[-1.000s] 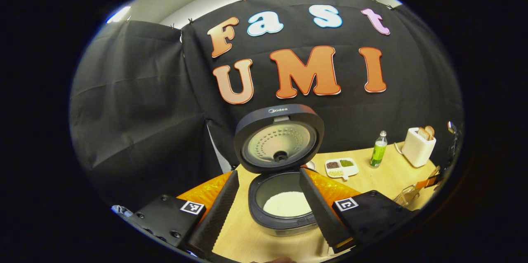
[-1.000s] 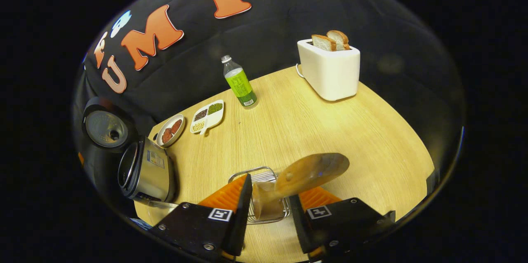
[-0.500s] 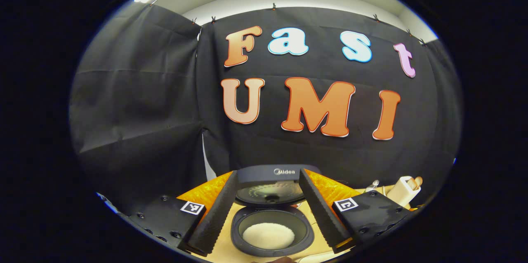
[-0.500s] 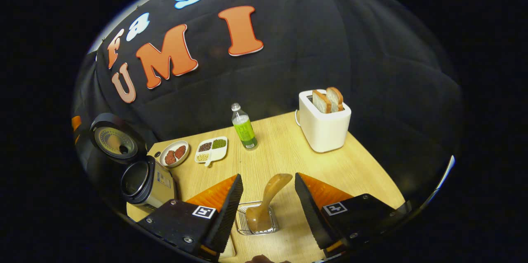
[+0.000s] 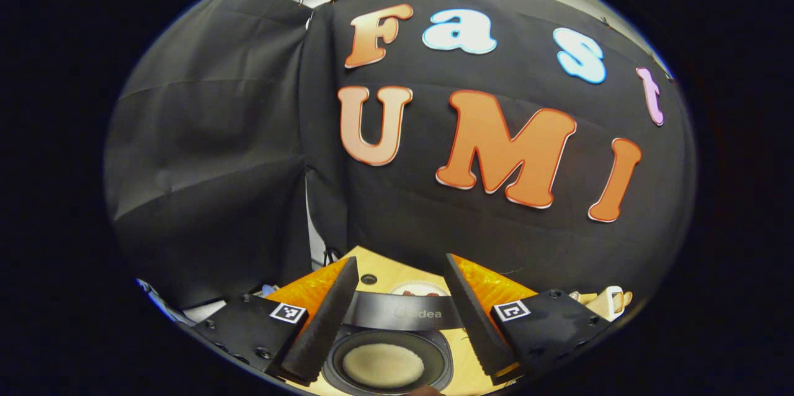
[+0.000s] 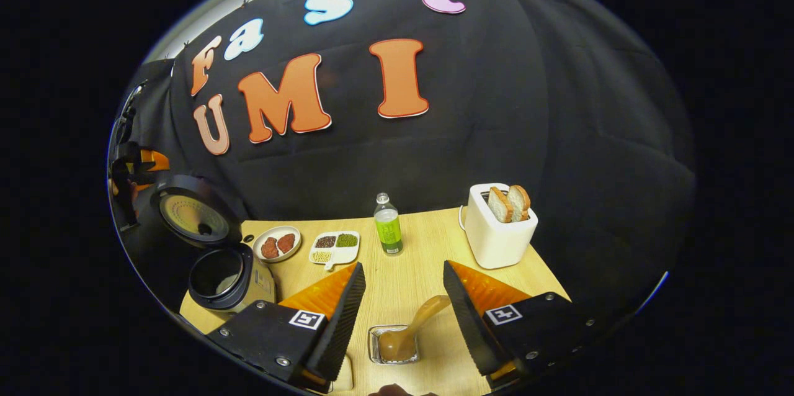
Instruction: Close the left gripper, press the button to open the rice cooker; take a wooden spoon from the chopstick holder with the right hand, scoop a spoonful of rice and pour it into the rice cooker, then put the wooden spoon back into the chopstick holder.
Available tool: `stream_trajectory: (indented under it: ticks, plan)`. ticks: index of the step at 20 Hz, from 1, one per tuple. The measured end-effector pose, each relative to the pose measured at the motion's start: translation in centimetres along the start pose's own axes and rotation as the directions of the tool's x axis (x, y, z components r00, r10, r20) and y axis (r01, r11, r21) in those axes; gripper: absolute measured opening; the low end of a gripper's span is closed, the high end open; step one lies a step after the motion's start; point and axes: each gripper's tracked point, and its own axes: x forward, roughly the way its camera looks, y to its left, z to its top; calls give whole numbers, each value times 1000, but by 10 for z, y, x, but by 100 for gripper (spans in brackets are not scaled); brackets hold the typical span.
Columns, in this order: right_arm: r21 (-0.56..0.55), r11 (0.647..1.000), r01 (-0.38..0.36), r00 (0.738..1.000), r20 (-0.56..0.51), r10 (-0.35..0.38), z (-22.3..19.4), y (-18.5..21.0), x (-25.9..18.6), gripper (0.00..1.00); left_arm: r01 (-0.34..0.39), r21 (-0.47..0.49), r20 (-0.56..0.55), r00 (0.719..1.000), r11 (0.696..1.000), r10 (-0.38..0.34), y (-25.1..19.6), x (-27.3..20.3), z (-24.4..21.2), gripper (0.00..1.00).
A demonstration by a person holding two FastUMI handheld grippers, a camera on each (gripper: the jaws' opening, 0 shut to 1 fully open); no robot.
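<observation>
The rice cooker stands open at the table's left, its lid tipped up. In the left gripper view I look down on its pot of white rice and the lid's rim, low between the fingers. My left gripper is open and holds nothing. It also shows as the left gripper high above the cooker. The wooden spoon leans in the wire chopstick holder, bowl end up. My right gripper hangs open above and behind it, apart from the spoon.
Along the back of the wooden table stand a plate of red pieces, a divided dish of beans, a green bottle and a white toaster holding bread slices. The table's front edge lies near the holder.
The right gripper opened off the spoon, left it in the holder and drew back and up. The left gripper rose, so the cooker slid down to the bottom of its view.
</observation>
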Motion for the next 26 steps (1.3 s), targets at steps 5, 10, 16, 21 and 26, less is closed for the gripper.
stream_trajectory:
  ticks: [5, 10, 16, 21, 26]
  plan:
    - [-6, 1000, -17, 999, -34, 17, -6, 11, 1, 80, -72, 98, -41, 996, 993, 76, 10, 1, -23, 98]
    - [-5, 998, -67, 997, -43, 66, -6, 37, 9, 80, -99, 125, -275, 953, 987, 130, 22, -10, -92, 99]
    - [-29, 992, -119, 992, -41, 118, -1, 61, 14, 80, -56, 195, -444, 885, 979, 139, 24, -31, -165, 99]
    - [-44, 988, -147, 989, -24, 146, 3, 73, 14, 80, -54, 165, -603, 784, 985, 145, 25, -35, -215, 99]
    - [-48, 988, -148, 989, -26, 147, 2, 73, 14, 80, -51, 161, -650, 746, 986, 145, 31, -33, -235, 99]
